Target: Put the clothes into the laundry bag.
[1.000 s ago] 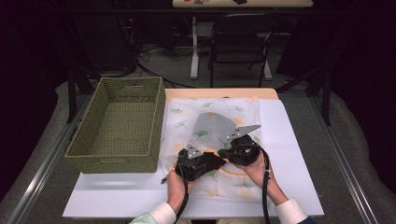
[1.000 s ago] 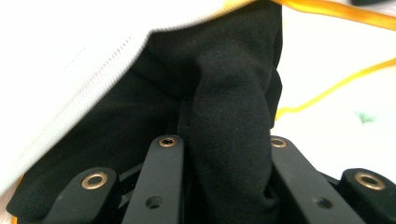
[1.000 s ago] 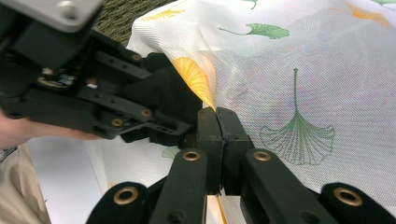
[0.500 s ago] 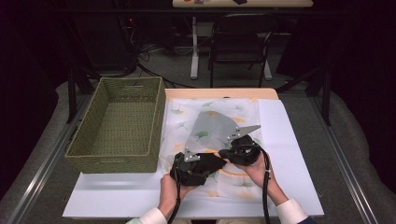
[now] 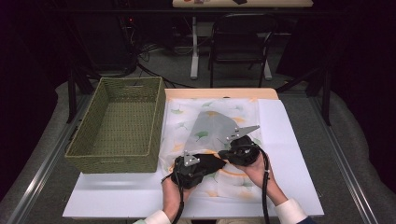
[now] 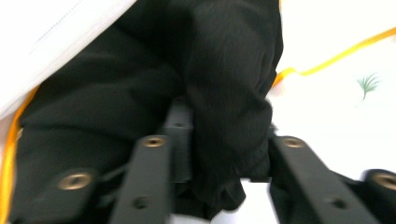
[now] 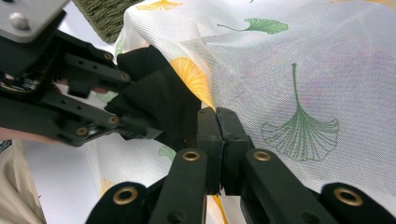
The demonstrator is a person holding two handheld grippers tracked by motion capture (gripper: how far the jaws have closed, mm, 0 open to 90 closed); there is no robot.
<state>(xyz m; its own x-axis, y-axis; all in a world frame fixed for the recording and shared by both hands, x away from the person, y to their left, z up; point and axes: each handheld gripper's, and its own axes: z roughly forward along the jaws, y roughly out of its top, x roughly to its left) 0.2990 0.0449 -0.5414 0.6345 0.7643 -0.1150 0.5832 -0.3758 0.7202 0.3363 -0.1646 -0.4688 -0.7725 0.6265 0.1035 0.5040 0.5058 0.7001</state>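
1. Nearest, a white board [image 5: 116,198] covers the grey table [image 5: 42,172]; a ginkgo-print cloth [image 5: 219,126] lies spread on it.
2. The black garment [image 7: 159,100] lies bunched on the cloth's near part. The left gripper [image 5: 201,165] has just been closing, its jaws around a fold of it. The right gripper [image 5: 229,154] is clamped on the garment's edge, under the cloth.
3. A woven basket [image 5: 116,123] stands left of the cloth.
4. Beyond, a chair [image 5: 238,42] in a dark room.

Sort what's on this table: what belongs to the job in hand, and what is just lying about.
In the job:
- black fabric garment
- left tool, jaws around a fold of it
- right tool, shut on its edge

Lying about:
- white ginkgo-leaf printed cloth
- green woven basket
- white board
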